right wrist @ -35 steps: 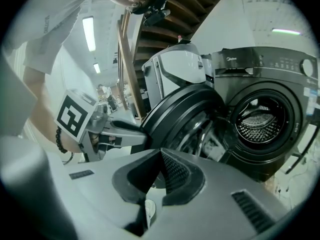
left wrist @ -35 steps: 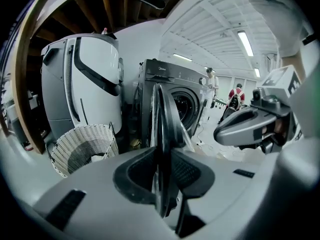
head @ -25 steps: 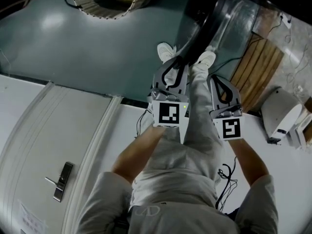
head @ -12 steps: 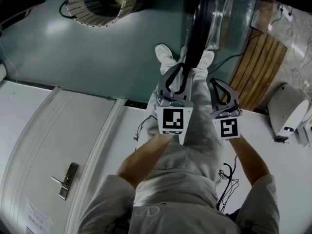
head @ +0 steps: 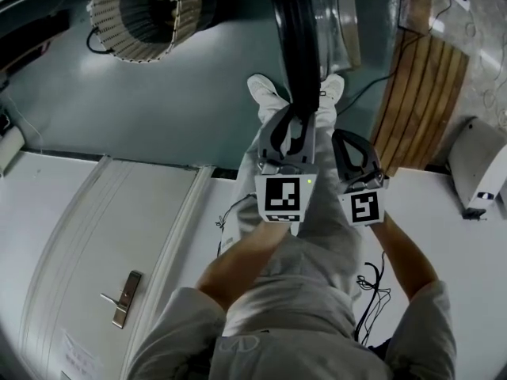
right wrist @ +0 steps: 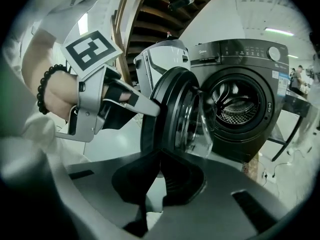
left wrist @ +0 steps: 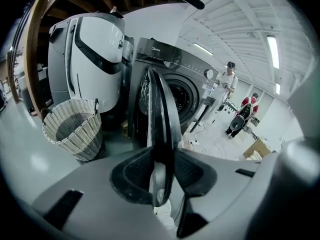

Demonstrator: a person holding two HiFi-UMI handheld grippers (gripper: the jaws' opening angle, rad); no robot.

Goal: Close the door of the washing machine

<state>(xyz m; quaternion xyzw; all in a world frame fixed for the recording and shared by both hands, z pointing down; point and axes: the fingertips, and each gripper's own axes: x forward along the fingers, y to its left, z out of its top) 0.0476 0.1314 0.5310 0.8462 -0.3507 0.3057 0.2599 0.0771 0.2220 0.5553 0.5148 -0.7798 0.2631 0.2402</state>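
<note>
**Q:** Washing machine door: where is it, and which step is in hand?

**A:** It stands half open, edge-on to the left gripper and well clear of the washing machine. The closing step is probably under way. Next, it needs a push toward the drum opening until it latches.

**Q:** Jaws?

**A:** The left jaws have just been opening and straddle the door rim, apparently loosely. The right gripper has its jaws together and holds nothing.

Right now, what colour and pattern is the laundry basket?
Pale, whitish woven wicker basket, darker inside; shows best in the left gripper view.
</note>
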